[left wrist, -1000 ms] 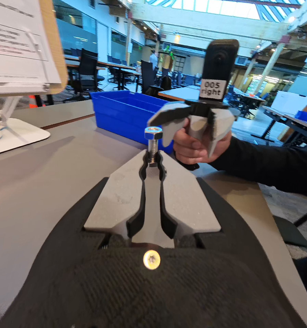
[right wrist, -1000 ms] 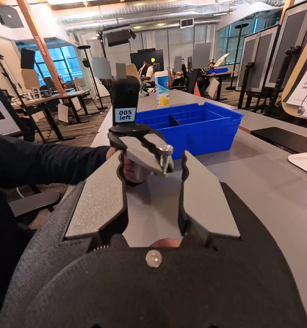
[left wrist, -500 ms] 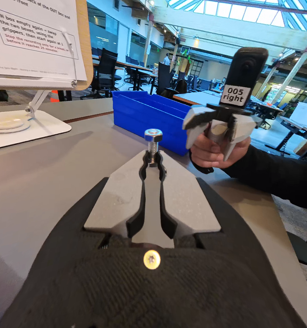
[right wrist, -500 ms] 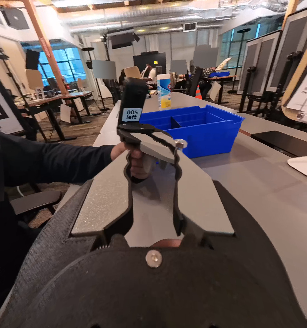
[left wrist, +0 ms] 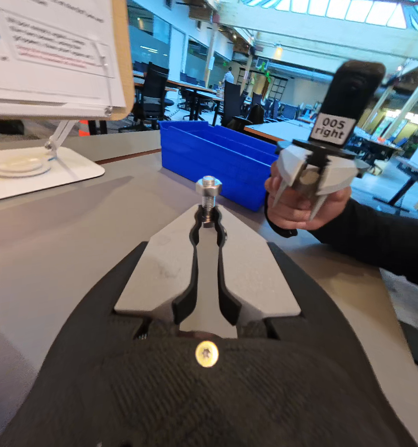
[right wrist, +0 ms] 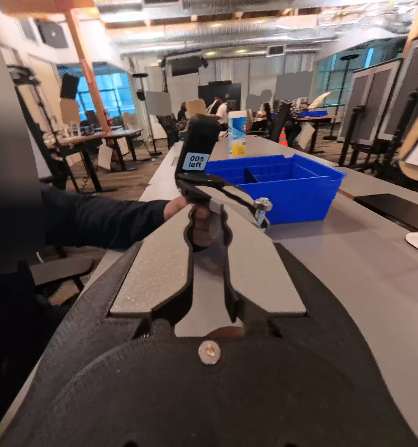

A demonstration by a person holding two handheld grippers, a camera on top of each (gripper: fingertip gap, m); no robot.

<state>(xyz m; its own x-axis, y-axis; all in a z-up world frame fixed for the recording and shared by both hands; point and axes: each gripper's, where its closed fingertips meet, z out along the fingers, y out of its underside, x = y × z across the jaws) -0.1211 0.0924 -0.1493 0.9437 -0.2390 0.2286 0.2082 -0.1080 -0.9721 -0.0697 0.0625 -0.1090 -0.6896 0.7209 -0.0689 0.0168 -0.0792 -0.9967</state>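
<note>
Bolt (left wrist: 208, 200) with nut (left wrist: 208, 189) threaded near its top stands upright, shank pinched at the tips of your left gripper (left wrist: 208, 217), held above the grey table (left wrist: 58, 229). Your right gripper (right wrist: 208, 219) sits just beside it to the right, fingers a narrow gap apart, nothing between them. Blue divided bin (right wrist: 297, 191) rests on the table behind the bolt; a white document stand (left wrist: 41, 167) is at far left.

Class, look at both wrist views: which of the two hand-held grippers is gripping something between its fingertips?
The left gripper: its jaws are clamped on an upright bolt carrying a nut. The right gripper has nothing between its fingers, which stand apart near the blue bin.
</note>
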